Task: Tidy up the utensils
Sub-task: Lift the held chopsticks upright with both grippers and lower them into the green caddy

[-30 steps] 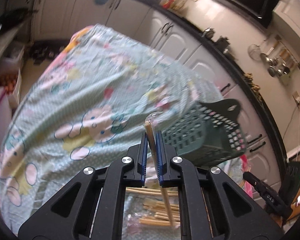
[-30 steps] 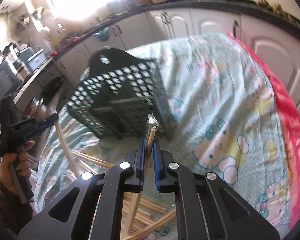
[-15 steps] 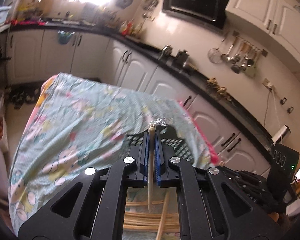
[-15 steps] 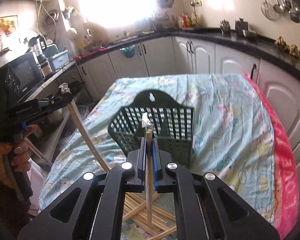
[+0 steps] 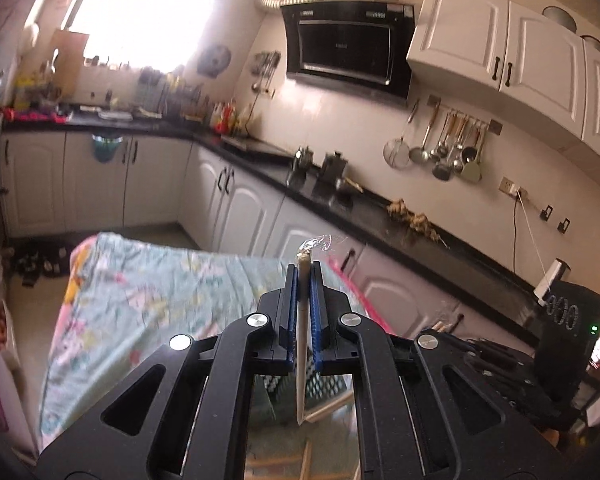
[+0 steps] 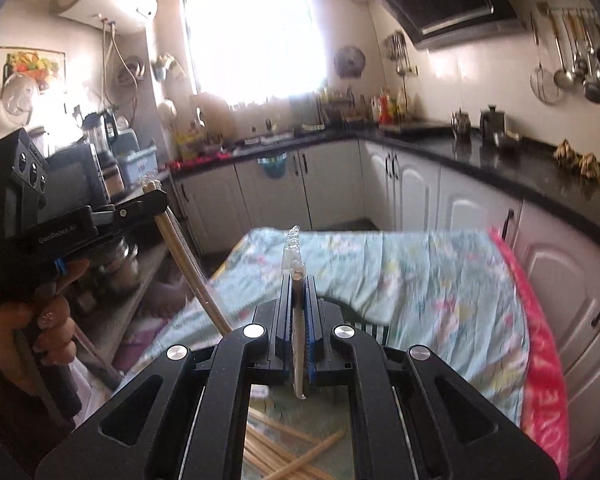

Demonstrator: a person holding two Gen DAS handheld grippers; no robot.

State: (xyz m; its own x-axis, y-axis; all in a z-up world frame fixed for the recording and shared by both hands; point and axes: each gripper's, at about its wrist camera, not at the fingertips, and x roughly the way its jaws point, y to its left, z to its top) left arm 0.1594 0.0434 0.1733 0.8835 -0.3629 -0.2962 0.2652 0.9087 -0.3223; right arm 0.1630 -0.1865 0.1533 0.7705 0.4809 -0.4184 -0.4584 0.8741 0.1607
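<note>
My left gripper [image 5: 303, 270] is shut on a wooden chopstick [image 5: 301, 344] that stands upright between its fingers, a scrap of clear wrapper at its top. My right gripper [image 6: 298, 282] is shut on another wrapped chopstick [image 6: 297, 344], also upright. The left gripper [image 6: 150, 196] with its chopstick [image 6: 188, 264] shows at the left of the right wrist view. Loose chopsticks [image 6: 284, 450] lie on the table below. The dark green basket [image 5: 319, 386] is mostly hidden behind the fingers; a bit of it shows in the right wrist view [image 6: 373, 330].
The table wears a light green cartoon cloth [image 6: 431, 272] with a pink edge [image 6: 539, 364]. White kitchen cabinets and a black counter [image 5: 383, 204] run behind it. Hanging ladles [image 5: 443, 152] are on the wall.
Both grippers have tilted up and risen, each lifting its chopstick away from the pile. The views now look across the kitchen; the basket has dropped below the fingers.
</note>
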